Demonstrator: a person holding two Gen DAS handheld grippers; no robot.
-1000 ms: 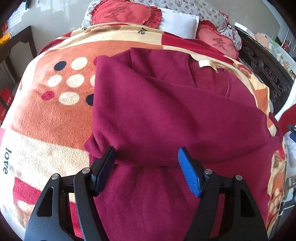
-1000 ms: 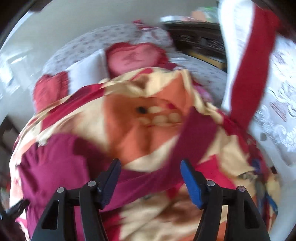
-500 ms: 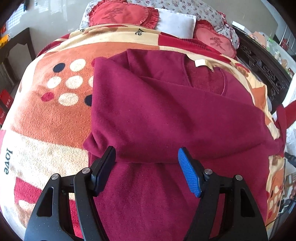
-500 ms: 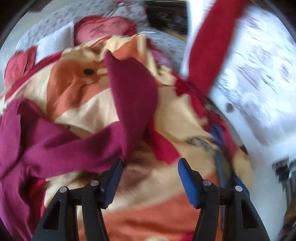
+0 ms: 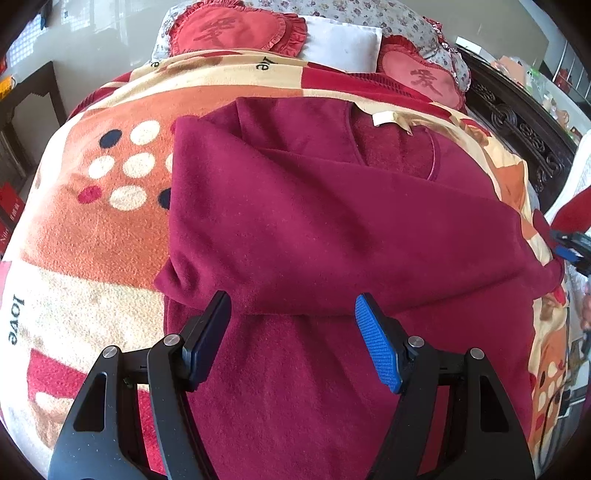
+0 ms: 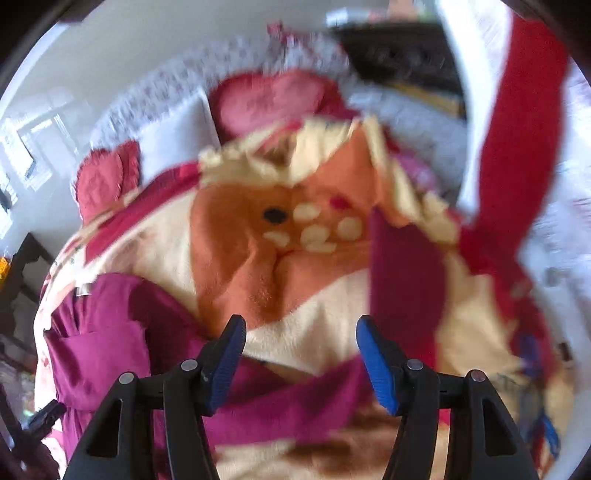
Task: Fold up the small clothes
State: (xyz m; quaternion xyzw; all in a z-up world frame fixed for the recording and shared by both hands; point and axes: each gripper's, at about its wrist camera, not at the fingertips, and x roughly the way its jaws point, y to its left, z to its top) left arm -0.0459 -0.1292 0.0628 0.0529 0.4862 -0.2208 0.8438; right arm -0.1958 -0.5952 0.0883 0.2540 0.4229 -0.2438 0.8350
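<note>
Still flat on the bed, the maroon sweater point(image 5: 314, 229) lies spread on the patterned fleece blanket point(image 5: 85, 221), one sleeve point(image 5: 258, 236) folded across the chest, white neck label point(image 5: 384, 118) at the far end. Left view is nearly unchanged from a second ago, only a slight shift of the framing; the left gripper point(image 5: 293, 325) hovers in the same spot, jaws apart by a medium gap, straddling the folded sleeve's near edge with no pad pressing cloth. Right view differs a lot: half a second ago it faced the right bed edge and curtain, now it has swung back to the blanket, blurred. The right gripper point(image 6: 301, 350) has its jaws slightly narrower than a second ago, that closing done half a second back; still parted, the other sleeve point(image 6: 288, 410) runs across under them and up the right, whether the pads touch it I cannot tell from the blur. Around: two red heart cushions point(image 5: 229, 29) and a white pillow point(image 5: 340, 44) at the far end, dark carved bed frame point(image 5: 517, 122) at right, red and white curtain point(image 6: 517, 129) far right.
</note>
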